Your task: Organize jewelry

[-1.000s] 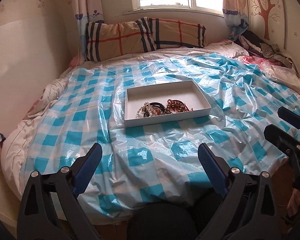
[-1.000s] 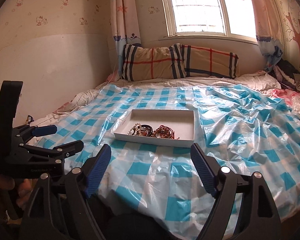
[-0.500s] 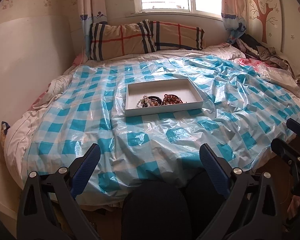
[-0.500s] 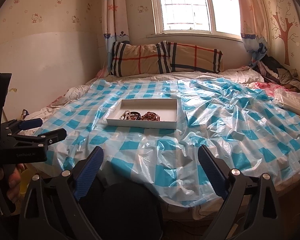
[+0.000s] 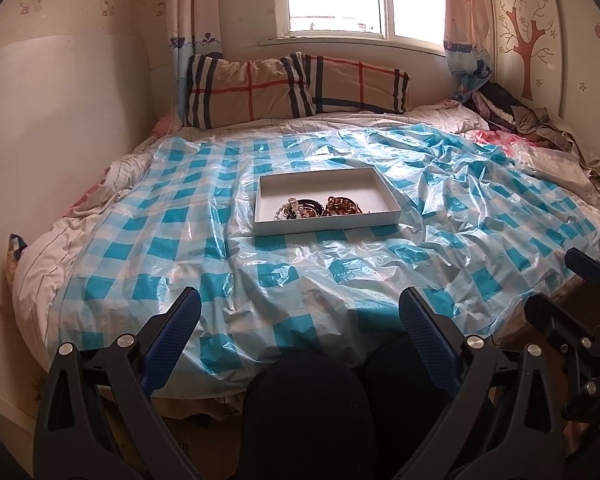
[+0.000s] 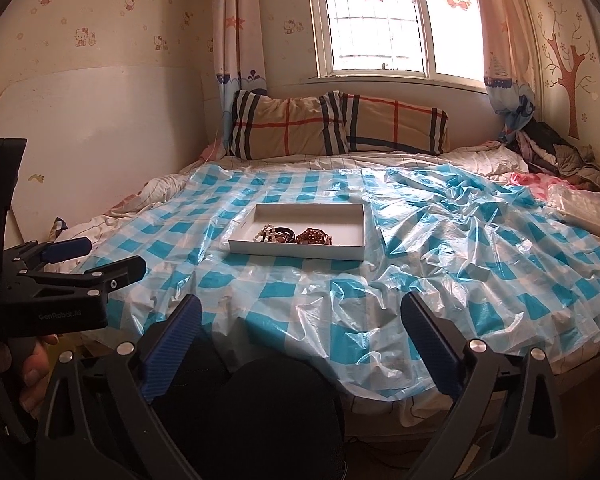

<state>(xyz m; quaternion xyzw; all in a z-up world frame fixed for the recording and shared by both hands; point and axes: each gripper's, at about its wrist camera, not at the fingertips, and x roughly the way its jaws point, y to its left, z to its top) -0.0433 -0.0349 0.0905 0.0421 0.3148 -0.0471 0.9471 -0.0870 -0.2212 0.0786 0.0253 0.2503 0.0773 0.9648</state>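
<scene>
A shallow white tray [image 5: 326, 226] [image 6: 296, 251] lies on the blue-checked plastic sheet [image 5: 260, 272] in the middle of the bed. Inside it sits a small heap of jewelry [image 5: 320, 207] [image 6: 296, 235]: a pale bead string, dark bangles and a brown bead strand. My left gripper [image 5: 299, 300] [image 6: 112, 256] is open and empty, well short of the tray at the bed's near edge. My right gripper [image 6: 301, 303] [image 5: 552, 280] is also back from the tray, its jaws opening with nothing between them. A hand [image 6: 32, 376] holds the left gripper's handle.
The person's dark-clad knees [image 5: 312, 408] [image 6: 260, 412] fill the bottom centre. Plaid pillows [image 5: 296, 88] lie under the window. A white board [image 6: 100, 136] leans on the left wall. Clothes [image 5: 516, 116] are piled at the far right corner.
Both grippers have drawn back from the bed, so the tray looks smaller and farther off and the knees have come into view. The right gripper's jaws stand wider than before.
</scene>
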